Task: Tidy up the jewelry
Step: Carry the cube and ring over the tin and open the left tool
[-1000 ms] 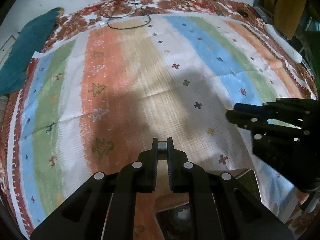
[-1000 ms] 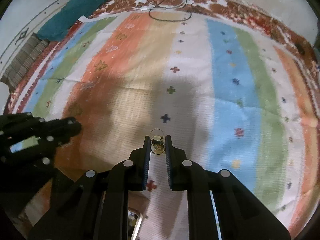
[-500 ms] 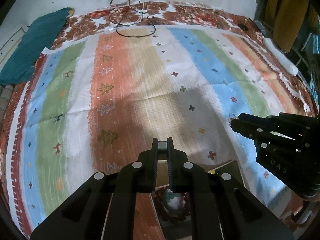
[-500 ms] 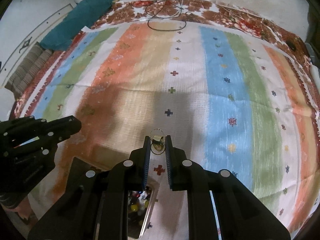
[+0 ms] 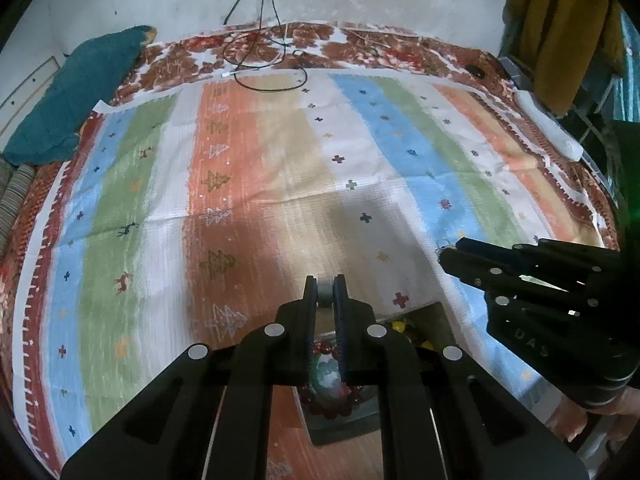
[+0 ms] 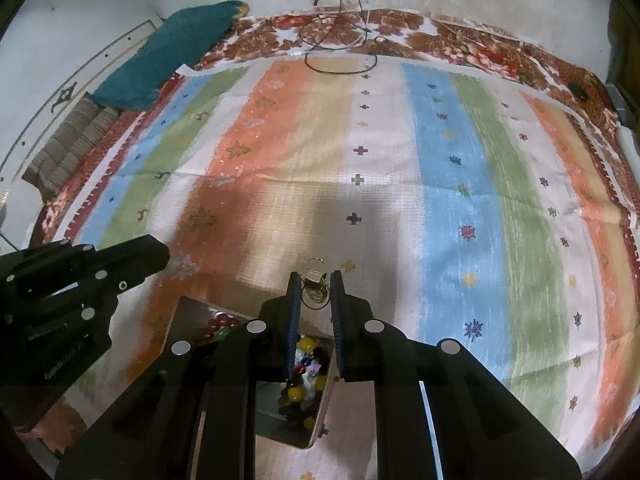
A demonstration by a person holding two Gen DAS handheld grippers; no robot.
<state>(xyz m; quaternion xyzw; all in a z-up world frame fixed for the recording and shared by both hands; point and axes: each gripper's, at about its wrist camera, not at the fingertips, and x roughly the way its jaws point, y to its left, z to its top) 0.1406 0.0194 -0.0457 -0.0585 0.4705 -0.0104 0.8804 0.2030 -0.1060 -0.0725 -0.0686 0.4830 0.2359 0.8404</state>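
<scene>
The right claw (image 6: pixel 315 286) pinches a gold earring (image 6: pixel 315 287); the left claw (image 5: pixel 325 294) clamps a small grey piece (image 5: pixel 325 293). Each should lower over its tray (image 6: pixel 316 400) compartment before releasing.

Right tool (image 6: pixel 315 284) clamps gold earring (image 6: pixel 314 286) above bead-filled tray (image 6: pixel 318 404); left tool (image 6: pixel 120 258) alongside.

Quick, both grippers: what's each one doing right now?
Left gripper: closed on a small grey block.
Right gripper: closed on a small gold wire-hooped earring.
</scene>
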